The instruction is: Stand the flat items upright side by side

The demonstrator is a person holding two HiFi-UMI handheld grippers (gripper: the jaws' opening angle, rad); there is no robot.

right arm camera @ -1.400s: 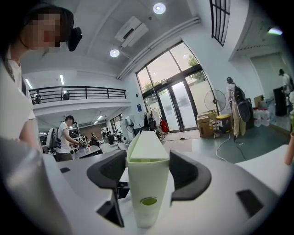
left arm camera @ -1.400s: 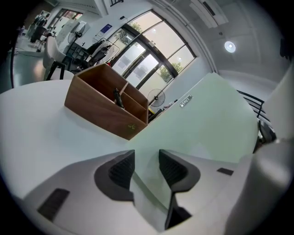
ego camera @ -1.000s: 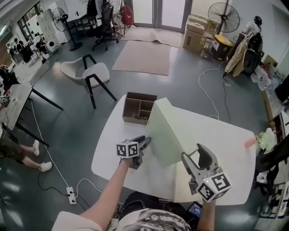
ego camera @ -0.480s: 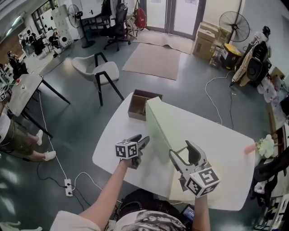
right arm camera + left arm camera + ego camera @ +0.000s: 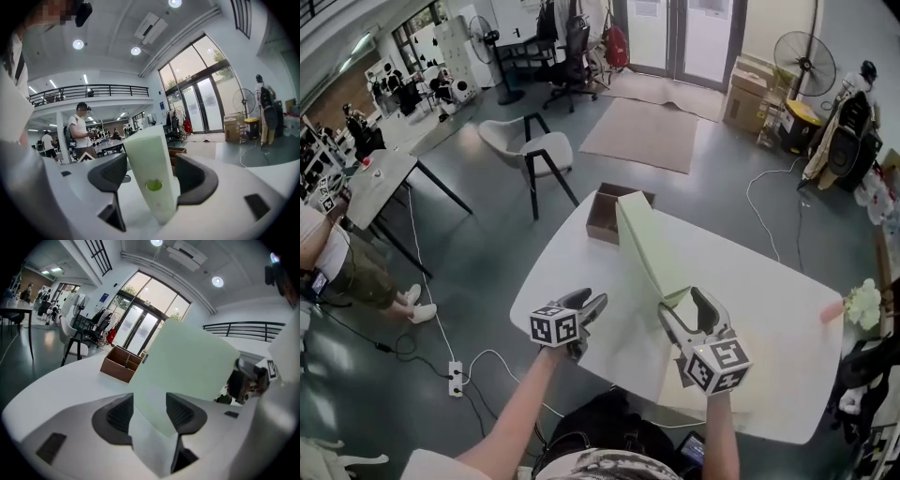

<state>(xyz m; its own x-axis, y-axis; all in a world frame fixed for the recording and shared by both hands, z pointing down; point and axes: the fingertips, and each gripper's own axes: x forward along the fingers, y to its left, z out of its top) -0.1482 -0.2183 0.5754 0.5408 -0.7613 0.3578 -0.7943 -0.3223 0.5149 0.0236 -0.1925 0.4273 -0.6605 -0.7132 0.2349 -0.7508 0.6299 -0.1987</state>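
Observation:
A large pale green folder [image 5: 643,246] stands tilted on edge on the white table [image 5: 567,281], running from the wooden box toward me. My right gripper [image 5: 686,307] straddles its near end. In the right gripper view the folder's spine [image 5: 147,154] sits between the jaws, which are opening, and the pads do not press on it. My left gripper [image 5: 587,300] is open to the left of the folder and apart from it; its view shows the folder's broad face [image 5: 187,362] just beyond the jaws. Another pale flat item [image 5: 773,398] lies on the table under my right hand.
A compartmented wooden box [image 5: 605,214] sits at the table's far corner, touching the folder's far end. A pink and white object [image 5: 853,305] rests at the right table edge. On the floor beyond stand a white chair [image 5: 539,150] and a rug [image 5: 642,136].
The folder has swung up from a leaning slab to a steeper, edge-on stand. My right gripper has moved left onto its near end. The left gripper has drawn back slightly from it.

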